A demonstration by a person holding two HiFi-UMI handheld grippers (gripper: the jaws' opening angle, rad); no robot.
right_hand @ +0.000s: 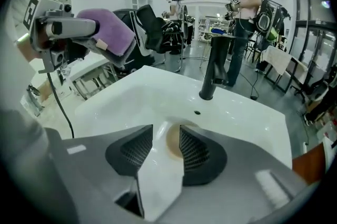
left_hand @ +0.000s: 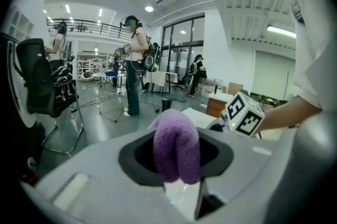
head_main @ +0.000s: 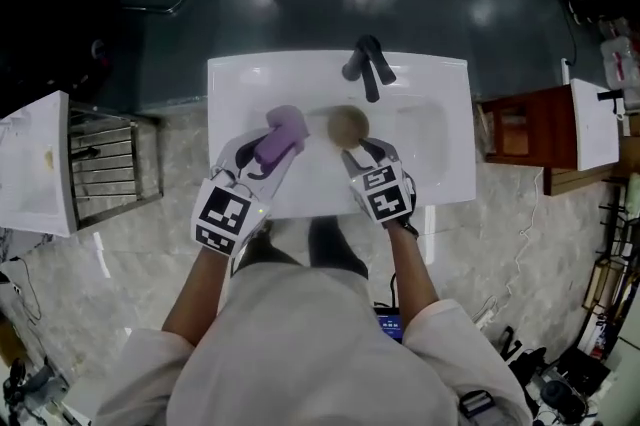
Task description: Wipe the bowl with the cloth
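A white ceramic washbasin [head_main: 440, 114] fills the middle of the head view, with dark workshop floor above it and a black tap [head_main: 368, 66] at its upper edge. In the hollow of the basin, at frame centre, sits the small round tan bowl [head_main: 348, 125]. It looks matt and pale brown, open side up, and I can't tell whether it is dirty. My right gripper [head_main: 365, 154] comes at it from below in the frame, and in the right gripper view its ribbed jaws stand apart with the bowl's rim [right_hand: 172, 143] showing in the gap, not pinched. The bowl lies straight ahead of that tool, and being round it offers no preferred axis. My left gripper [head_main: 275, 149] is clamped on the folded purple fleece cloth [head_main: 283, 134], which sits just left of the bowl. I judge the right hand the nearer one, so it should steady the bowl first.
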